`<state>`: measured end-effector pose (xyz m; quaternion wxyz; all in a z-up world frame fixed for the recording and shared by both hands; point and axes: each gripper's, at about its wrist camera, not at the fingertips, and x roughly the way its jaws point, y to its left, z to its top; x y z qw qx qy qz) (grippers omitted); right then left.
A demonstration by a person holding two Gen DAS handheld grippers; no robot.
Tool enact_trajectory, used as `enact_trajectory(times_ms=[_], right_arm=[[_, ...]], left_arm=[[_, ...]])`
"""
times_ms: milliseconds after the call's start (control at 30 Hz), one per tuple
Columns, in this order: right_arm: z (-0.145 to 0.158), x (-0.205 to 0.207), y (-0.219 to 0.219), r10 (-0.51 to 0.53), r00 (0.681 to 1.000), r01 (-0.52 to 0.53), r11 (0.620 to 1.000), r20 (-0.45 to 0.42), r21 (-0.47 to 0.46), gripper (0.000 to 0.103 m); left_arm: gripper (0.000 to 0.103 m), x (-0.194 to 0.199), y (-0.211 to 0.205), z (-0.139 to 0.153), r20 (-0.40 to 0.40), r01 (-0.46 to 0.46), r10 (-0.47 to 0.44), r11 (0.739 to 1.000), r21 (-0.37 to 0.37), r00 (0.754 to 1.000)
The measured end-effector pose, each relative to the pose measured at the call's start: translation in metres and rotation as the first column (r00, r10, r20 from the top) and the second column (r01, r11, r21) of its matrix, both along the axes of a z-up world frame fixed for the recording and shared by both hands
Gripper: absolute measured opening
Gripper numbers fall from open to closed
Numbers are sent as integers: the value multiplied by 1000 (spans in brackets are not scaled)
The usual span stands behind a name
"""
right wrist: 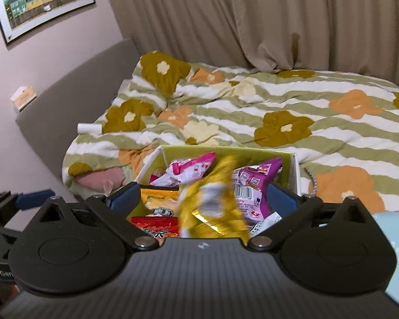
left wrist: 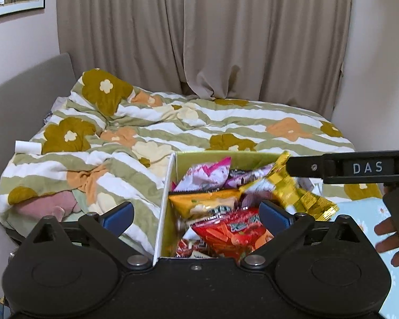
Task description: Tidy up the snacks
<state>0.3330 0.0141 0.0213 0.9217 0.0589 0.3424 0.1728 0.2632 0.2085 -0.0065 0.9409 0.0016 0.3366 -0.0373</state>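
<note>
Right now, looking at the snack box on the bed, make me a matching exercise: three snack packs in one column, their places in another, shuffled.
Things:
1. yellow pack
2. red pack
3. pink pack

Places:
A. at the box's far end
B. blurred above the box, between the right gripper's open fingers
C. near end of the box, under the orange pack

Pairs: 1-B, 2-C, 3-A

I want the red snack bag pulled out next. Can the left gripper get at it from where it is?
Probably yes: the left gripper is open right above the red bag, which lies on top in the box. The yellow bag sits off to the side.
</note>
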Motion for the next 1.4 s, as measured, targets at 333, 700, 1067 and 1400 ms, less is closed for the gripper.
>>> enact_trajectory(times_ms=[333, 700, 1067, 1400], right_arm=[[17, -38, -12, -43, 996, 44, 999, 76, -12, 103], [59, -122, -65, -102, 977, 111, 993, 187, -40, 103], [51, -203, -121, -231, 957, 260, 951, 174, -169, 103], [19, -245, -141, -301, 950, 311, 932, 81, -188, 103]], left_arm=[[102, -27, -11, 16, 44, 7, -7, 1000, 9, 999], [103, -102, -56, 55, 158, -59, 60, 998, -6, 986], [103, -164, -99, 51, 219, -59, 41, 995, 75, 975], [103, -190, -108, 37, 194, -31, 13, 996, 89, 981]])
